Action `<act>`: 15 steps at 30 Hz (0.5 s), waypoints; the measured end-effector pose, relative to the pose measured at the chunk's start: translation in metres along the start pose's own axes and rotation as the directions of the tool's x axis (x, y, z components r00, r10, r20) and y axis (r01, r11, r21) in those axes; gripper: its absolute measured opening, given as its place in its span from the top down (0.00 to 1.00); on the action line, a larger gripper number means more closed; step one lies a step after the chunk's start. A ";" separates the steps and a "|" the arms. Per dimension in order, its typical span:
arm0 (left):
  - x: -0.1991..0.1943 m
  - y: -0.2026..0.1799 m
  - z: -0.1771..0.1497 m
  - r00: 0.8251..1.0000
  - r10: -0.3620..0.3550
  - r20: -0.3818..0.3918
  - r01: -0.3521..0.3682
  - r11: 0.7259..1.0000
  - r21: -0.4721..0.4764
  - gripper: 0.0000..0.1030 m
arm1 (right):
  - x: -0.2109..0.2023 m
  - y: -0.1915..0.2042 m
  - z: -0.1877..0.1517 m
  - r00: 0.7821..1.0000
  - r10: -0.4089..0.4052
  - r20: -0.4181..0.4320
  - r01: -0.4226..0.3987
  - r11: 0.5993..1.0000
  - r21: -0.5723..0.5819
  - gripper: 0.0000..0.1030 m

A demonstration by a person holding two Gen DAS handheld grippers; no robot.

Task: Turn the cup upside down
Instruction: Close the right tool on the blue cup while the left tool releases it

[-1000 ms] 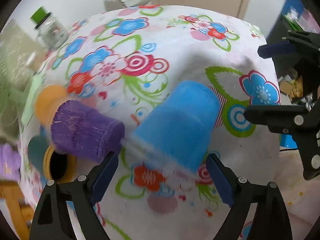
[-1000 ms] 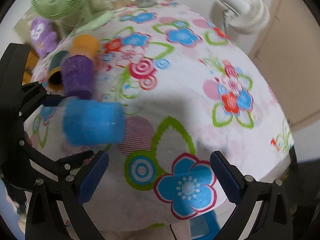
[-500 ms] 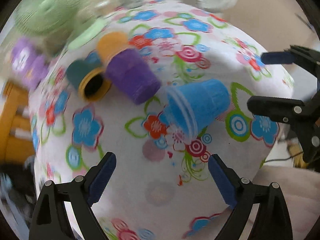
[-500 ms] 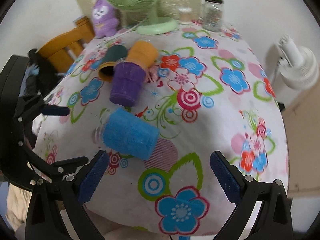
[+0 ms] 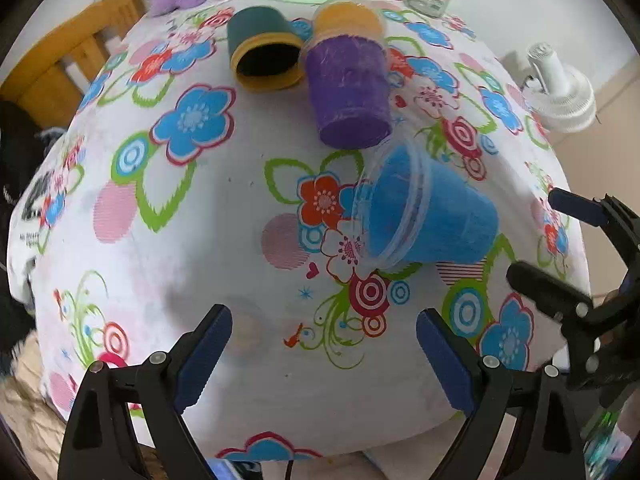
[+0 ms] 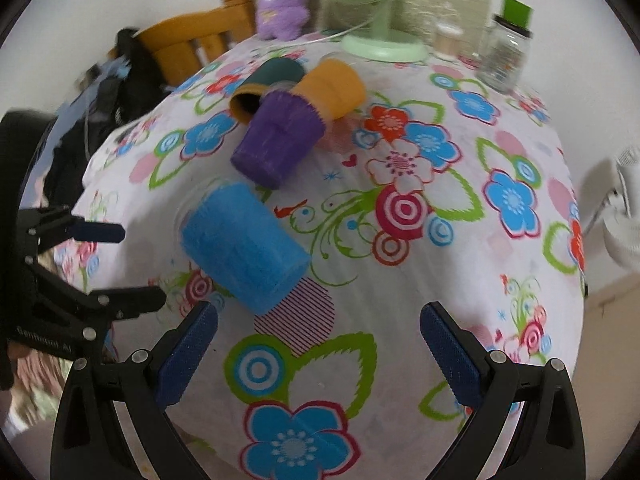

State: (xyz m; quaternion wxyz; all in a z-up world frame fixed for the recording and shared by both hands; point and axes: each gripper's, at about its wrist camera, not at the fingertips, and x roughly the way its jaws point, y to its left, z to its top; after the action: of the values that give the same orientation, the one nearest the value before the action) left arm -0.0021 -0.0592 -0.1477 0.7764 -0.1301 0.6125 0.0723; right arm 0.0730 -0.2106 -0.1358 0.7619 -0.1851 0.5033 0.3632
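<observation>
A blue cup (image 5: 432,218) with a clear rim lies on its side on the flowered tablecloth (image 5: 192,240); it also shows in the right wrist view (image 6: 244,248). My left gripper (image 5: 324,348) is open and empty, near the table's front edge, short of the cup. My right gripper (image 6: 318,344) is open and empty, with the cup just beyond its left finger. The right gripper shows in the left wrist view (image 5: 568,248) right of the cup. The left gripper shows in the right wrist view (image 6: 120,264) left of the cup.
A purple cup (image 5: 350,98), an orange cup (image 5: 346,18) and a dark green cup (image 5: 262,56) lie on their sides together farther back. A green fan (image 6: 372,8), a purple plush toy (image 6: 282,0) and a jar (image 6: 506,48) stand at the back. A wooden chair (image 5: 68,68) stands at the left.
The blue cup, close between the left fingers a second ago, now lies free on the cloth. Both grippers have pulled back and swung around; both views now face the table's back.
</observation>
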 end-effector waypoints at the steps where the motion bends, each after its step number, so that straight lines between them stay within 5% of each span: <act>1: 0.003 -0.001 -0.001 1.000 0.011 0.006 -0.011 1.000 -0.016 0.08 | 0.004 0.001 -0.001 1.000 0.001 -0.001 -0.001 1.000 -0.027 0.01; 15: 0.027 -0.003 0.006 0.994 0.107 0.019 -0.106 0.993 -0.060 0.08 | 0.045 0.000 0.006 0.994 0.106 0.026 -0.096 0.963 -0.254 0.19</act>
State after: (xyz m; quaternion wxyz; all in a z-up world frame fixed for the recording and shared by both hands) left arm 0.0111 -0.0615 -0.1718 0.7741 -0.1191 0.6074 0.1328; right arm 0.0866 -0.1905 -0.1736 0.7224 -0.2475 0.4469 0.4660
